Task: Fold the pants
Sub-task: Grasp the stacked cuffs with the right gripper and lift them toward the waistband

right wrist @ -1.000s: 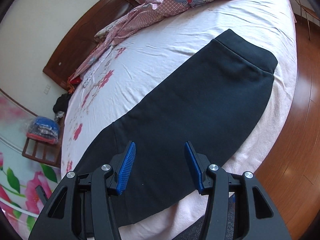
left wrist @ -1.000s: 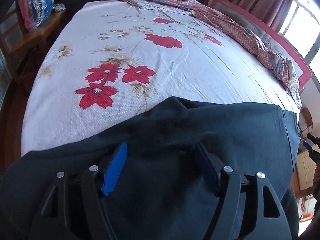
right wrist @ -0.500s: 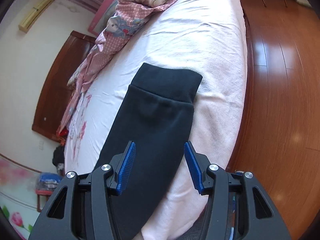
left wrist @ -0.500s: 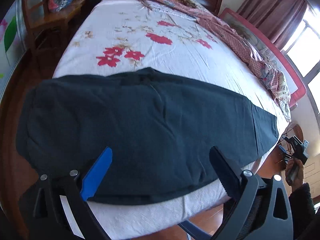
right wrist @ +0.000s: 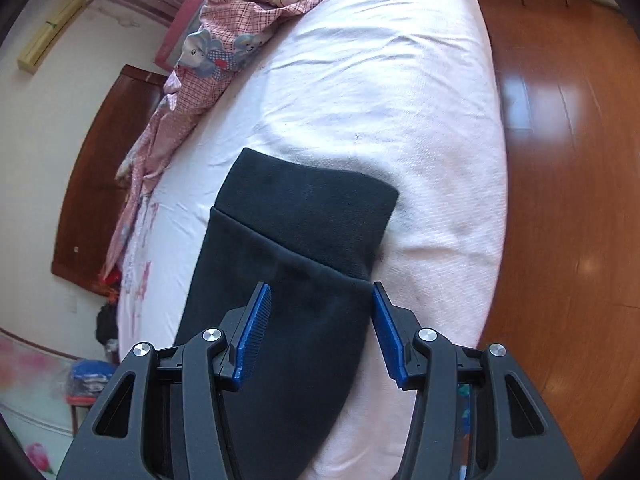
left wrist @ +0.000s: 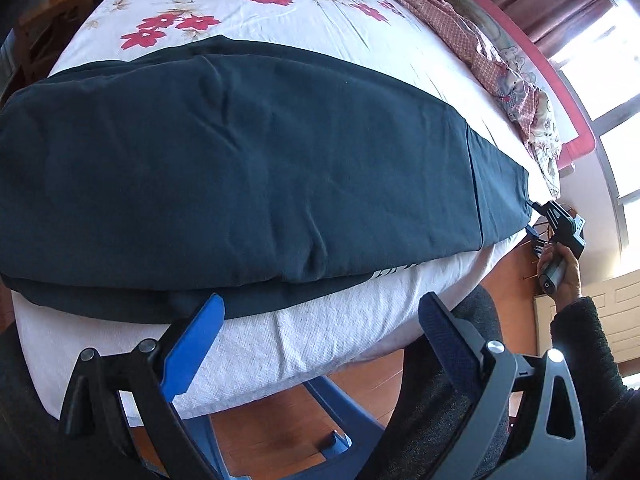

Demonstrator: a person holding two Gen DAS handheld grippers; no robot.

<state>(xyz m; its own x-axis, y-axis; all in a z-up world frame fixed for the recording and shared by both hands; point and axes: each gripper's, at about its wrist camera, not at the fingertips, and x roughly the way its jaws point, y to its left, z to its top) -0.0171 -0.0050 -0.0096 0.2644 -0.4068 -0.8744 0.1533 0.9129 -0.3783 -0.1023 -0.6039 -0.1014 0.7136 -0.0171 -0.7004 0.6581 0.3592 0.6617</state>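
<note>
So the bed (left wrist: 320, 340) takes up basically the whole room, white floral sheet, with a pink checked blanket (right wrist: 208, 64) bunched along its far edge. The dark pants (left wrist: 256, 168) are laid flat lengthwise along the near edge, already doubled leg over leg by the look of it (you can see a lower layer peeking out along the near side).

What's changed: a second ago the left gripper (left wrist: 320, 332) was right down on the fabric with the cloth between its blue fingers (left wrist: 188, 352). Now it has backed off past the near edge of the bed, fingers spread wide with nothing between them. So it let go, and the pants stayed put.

Meanwhile the right gripper (right wrist: 320, 328) swung over to the cuff (right wrist: 308, 216) end, near the bed's foot-side corner. Its fingers are about half spread, straddling the leg just below the cuff, not pinching yet as far as I can tell.

My guess is the lengthwise fold is done and the next bit is grabbing that cuff end to fold it toward the waist.
</note>
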